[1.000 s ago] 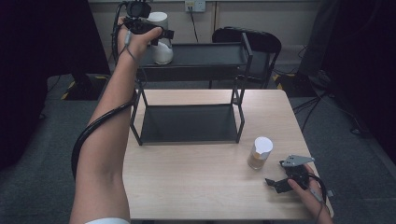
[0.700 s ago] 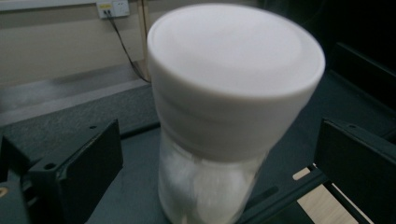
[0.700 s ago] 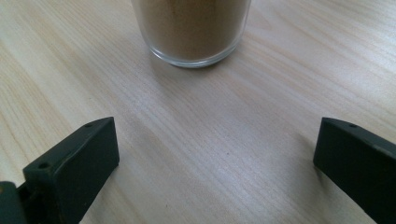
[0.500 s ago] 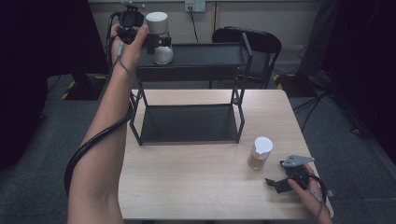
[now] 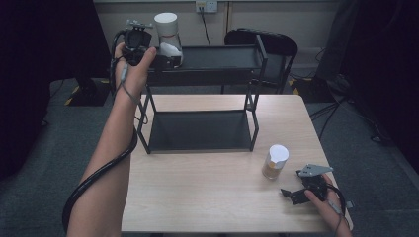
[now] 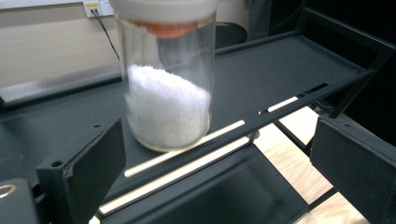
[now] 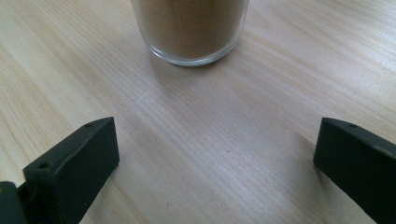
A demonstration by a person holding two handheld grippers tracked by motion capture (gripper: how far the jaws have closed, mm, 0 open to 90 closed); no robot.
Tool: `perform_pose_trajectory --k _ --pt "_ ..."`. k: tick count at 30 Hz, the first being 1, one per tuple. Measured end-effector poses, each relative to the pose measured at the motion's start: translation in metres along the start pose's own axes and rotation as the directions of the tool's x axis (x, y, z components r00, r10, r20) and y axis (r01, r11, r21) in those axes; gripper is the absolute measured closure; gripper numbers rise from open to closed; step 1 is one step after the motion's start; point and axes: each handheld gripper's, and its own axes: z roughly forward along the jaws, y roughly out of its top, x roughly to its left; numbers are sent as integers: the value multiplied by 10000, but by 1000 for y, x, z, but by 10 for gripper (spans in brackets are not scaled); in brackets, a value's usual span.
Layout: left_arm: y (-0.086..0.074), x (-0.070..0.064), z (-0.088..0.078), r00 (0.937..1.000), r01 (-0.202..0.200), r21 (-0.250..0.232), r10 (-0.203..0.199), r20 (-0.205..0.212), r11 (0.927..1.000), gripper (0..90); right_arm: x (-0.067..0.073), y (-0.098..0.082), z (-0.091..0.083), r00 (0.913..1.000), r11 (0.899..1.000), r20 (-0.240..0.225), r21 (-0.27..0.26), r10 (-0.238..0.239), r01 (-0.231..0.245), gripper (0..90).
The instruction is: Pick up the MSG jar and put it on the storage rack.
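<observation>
Two white-lidded glass jars: one of white powder (image 6: 166, 100) stands on the top shelf of the black metal rack (image 5: 212, 64), one of brown powder (image 5: 274, 162) on the pale wooden table (image 5: 197, 197). The left gripper (image 6: 215, 158), arm outstretched, gapes before the first; the right gripper (image 7: 217, 163) lies low, spread wide near the second.

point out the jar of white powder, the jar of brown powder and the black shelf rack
jar of white powder (image 6: 166, 109), left gripper view, on the powder.
jar of brown powder (image 5: 274, 162), high view, on its side.
black shelf rack (image 5: 197, 131), high view, lower shelf.

The left claw (image 5: 157, 55) has let go of the white-filled jar (image 5: 166, 31) and drawn back.
</observation>
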Motion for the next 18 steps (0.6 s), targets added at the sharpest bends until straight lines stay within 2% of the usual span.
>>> perform_pose_trajectory --k 4,9,13,15,18 --pt "-13 -2 2 10000 9 105 -9 63 9999 32 0 0 0 10000 10000 8 -6 14 -14 0" --pt "-33 -2 9 9994 38 226 -46 334 9997 32 0 -1 0 10000 10000 11 -11 1 -1 0" --pt "-51 -3 15 9992 69 184 -75 380 9998 33 1 -1 0 10000 10000 24 -17 4 -4 0" --pt "-57 -1 18 9987 37 344 -54 501 9994 36 1 -1 0 10000 10000 24 -20 6 -6 0" --pt "-67 -2 23 9989 50 420 -70 474 9991 43 1 -1 0 10000 10000 23 -22 4 -4 0"
